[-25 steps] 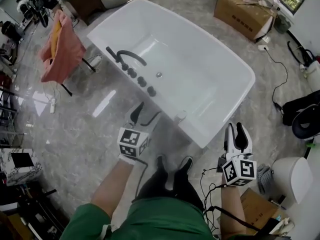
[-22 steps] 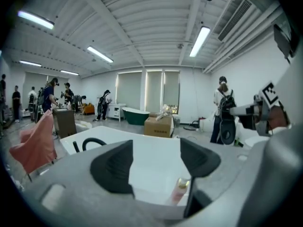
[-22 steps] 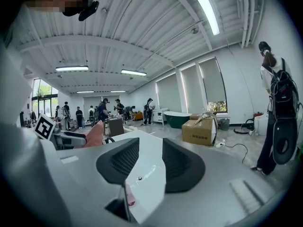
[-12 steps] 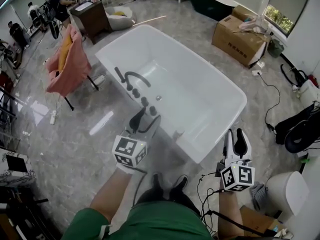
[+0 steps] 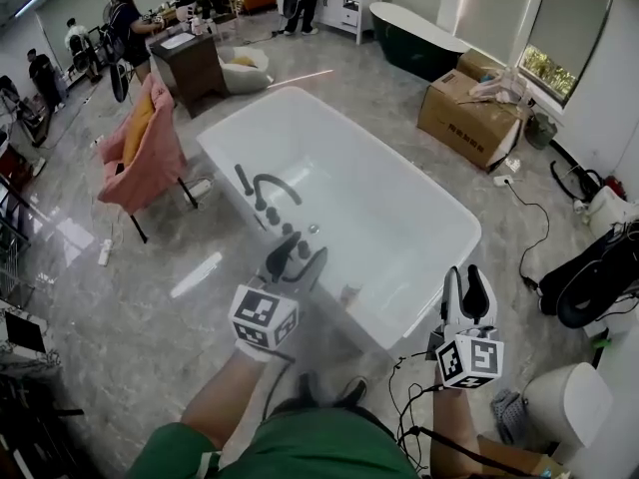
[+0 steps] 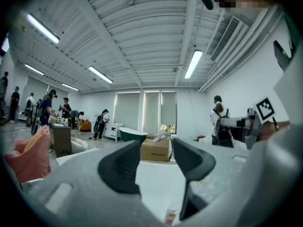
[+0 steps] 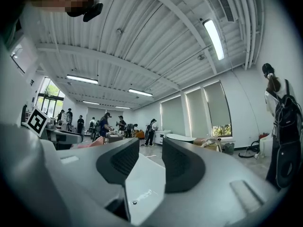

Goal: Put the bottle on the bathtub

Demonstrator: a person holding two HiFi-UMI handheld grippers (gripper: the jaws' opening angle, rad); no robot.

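A small clear bottle [image 5: 349, 294] stands upright on the near rim of the white bathtub [image 5: 439, 193]. It also shows low in the left gripper view as the bottle [image 6: 169, 217], below the jaws. My left gripper [image 5: 298, 255] hovers just left of the bottle, over the tub's near edge, open and empty [image 6: 156, 160]. My right gripper [image 5: 468, 279] hangs over the floor off the tub's near right corner. It is open with nothing between its fingers [image 7: 151, 162].
A black faucet [image 5: 268, 183] and knobs line the tub's left rim. A pink-draped chair [image 5: 150, 148] stands left, a cardboard box [image 5: 469, 118] behind the tub, cables [image 5: 529, 238] and a white stool [image 5: 569, 407] right. People work at the back.
The head view has lifted, so more of the room shows. Both grippers stay open and hold about the same places beside the tub. The bottle has not moved.
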